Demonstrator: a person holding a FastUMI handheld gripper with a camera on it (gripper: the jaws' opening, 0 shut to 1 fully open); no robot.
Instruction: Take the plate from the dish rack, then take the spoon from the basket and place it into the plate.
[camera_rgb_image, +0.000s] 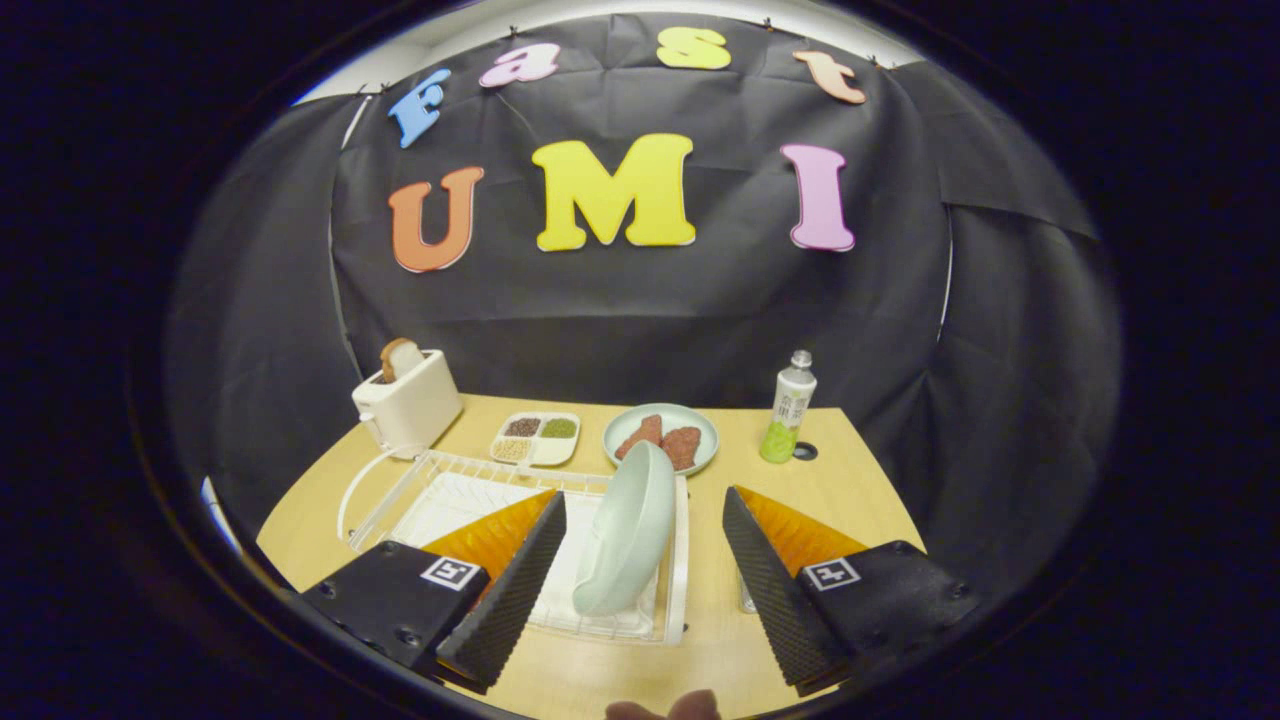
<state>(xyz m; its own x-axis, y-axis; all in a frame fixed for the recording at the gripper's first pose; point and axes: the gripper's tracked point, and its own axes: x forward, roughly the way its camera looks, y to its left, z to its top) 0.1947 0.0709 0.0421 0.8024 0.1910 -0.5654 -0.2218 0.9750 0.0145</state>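
A smooth pale plate (628, 530) stands on edge in the white wire dish rack (480, 480), between the spread-apart fingers (640, 575).

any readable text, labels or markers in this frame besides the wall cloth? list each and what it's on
Bottle label: print is there, too small and blurred to read.
Gripper, fingers open on either side of the plate standing in the dish rack: a square black-and-white marker on each side, a pattern, no words.
Toaster: no legible text.
Divided tray and plate of meat: no text.
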